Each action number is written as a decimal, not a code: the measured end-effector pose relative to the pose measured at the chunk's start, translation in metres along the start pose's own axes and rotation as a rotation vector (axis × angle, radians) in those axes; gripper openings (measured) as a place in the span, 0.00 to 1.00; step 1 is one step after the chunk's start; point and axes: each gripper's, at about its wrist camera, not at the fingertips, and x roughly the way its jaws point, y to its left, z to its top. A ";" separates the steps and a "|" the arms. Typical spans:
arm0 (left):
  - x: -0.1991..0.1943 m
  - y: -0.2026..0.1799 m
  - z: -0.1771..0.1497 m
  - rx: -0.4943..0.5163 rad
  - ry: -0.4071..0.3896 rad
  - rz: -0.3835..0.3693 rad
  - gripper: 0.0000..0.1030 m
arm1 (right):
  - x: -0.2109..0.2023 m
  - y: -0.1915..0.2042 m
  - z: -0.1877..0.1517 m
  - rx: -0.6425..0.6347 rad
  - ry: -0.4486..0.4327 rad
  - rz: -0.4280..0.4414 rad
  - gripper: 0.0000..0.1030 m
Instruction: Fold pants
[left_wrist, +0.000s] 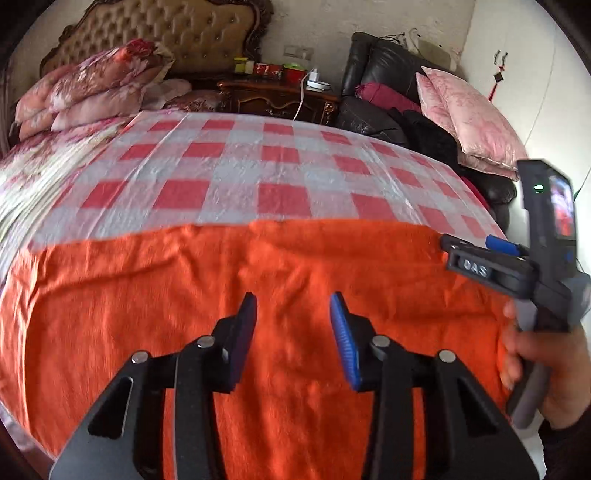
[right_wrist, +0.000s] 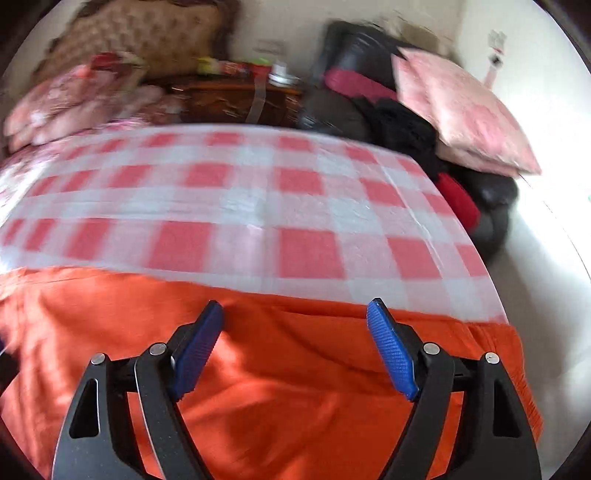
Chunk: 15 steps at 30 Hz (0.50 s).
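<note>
The orange pants (left_wrist: 280, 280) lie spread flat across the near part of the bed, on a red-and-white checked sheet (left_wrist: 240, 166). They also fill the lower half of the right wrist view (right_wrist: 288, 376), where their ribbed edge hangs at the right. My left gripper (left_wrist: 293, 301) is open and empty, above the middle of the pants. My right gripper (right_wrist: 295, 308) is open and empty, above the far edge of the pants. The right gripper also shows at the right of the left wrist view (left_wrist: 476, 254), held in a hand.
Floral bedding (left_wrist: 85, 88) is piled at the padded headboard, far left. A wooden nightstand (left_wrist: 277, 98) with jars stands behind the bed. A black leather sofa (left_wrist: 388, 92) with pink pillows (left_wrist: 469, 114) stands at the bed's right side.
</note>
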 end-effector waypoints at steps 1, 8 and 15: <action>-0.002 0.002 -0.007 -0.016 -0.002 0.001 0.40 | 0.014 -0.006 -0.003 0.018 0.026 0.007 0.78; -0.052 0.082 -0.043 -0.153 -0.062 0.108 0.40 | 0.030 -0.006 0.003 0.050 0.018 -0.021 0.84; -0.085 0.175 -0.072 -0.289 -0.029 0.211 0.42 | 0.010 0.001 -0.008 -0.031 -0.016 -0.170 0.86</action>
